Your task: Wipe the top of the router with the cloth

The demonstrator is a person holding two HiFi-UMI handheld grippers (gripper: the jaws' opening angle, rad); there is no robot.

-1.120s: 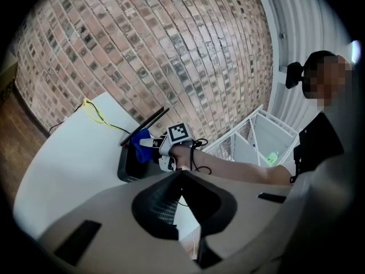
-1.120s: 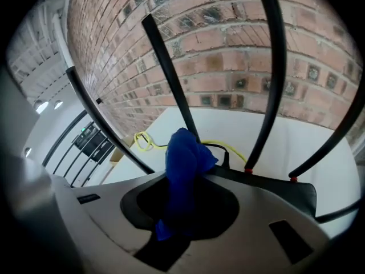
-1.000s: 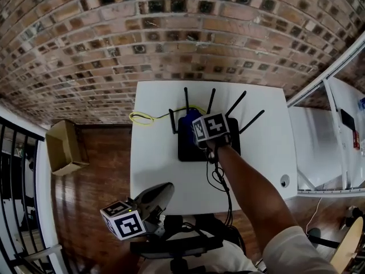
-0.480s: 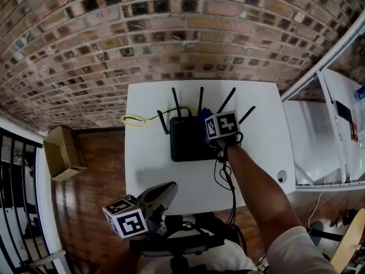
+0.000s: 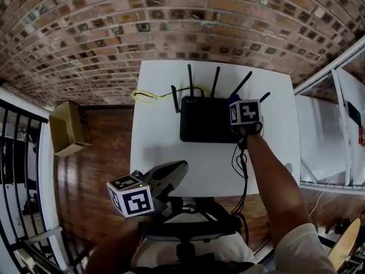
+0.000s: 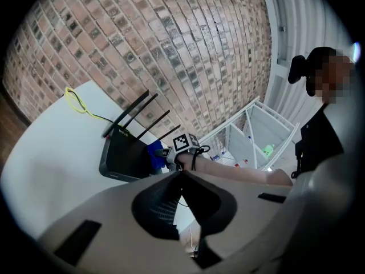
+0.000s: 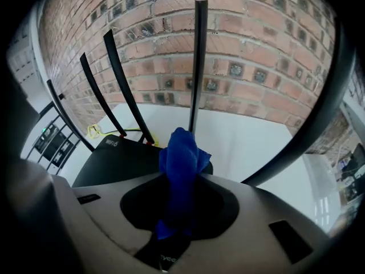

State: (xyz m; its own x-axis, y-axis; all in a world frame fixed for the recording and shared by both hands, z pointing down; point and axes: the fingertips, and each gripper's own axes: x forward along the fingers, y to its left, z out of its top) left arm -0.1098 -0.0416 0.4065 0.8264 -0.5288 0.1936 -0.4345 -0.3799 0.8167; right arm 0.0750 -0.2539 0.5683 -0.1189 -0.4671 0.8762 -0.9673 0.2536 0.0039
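Note:
The black router (image 5: pixel 206 119) lies on the white table (image 5: pixel 155 150) with several antennas raised along its back edge. My right gripper (image 5: pixel 234 104) is at the router's right end, shut on the blue cloth (image 5: pixel 232 100). In the right gripper view the cloth (image 7: pixel 181 163) bunches up between the jaws, over the router's top (image 7: pixel 121 157). My left gripper (image 5: pixel 179 168) hangs off the table's near edge, shut, with nothing in it. The left gripper view shows the router (image 6: pixel 126 154), the cloth (image 6: pixel 154 152) and my left gripper (image 6: pixel 182 173) from the side.
A yellow cable (image 5: pixel 148 97) loops behind the router's left side. A brick wall (image 5: pixel 171 27) backs the table. A cardboard box (image 5: pixel 66 135) sits on the wooden floor at the left. White shelving (image 5: pixel 328 124) stands right of the table. A black cord (image 5: pixel 240 164) trails from my right gripper.
My right gripper has slid the cloth rightward over the router's top, from its middle to its right end. The left gripper has stayed near the table's front edge.

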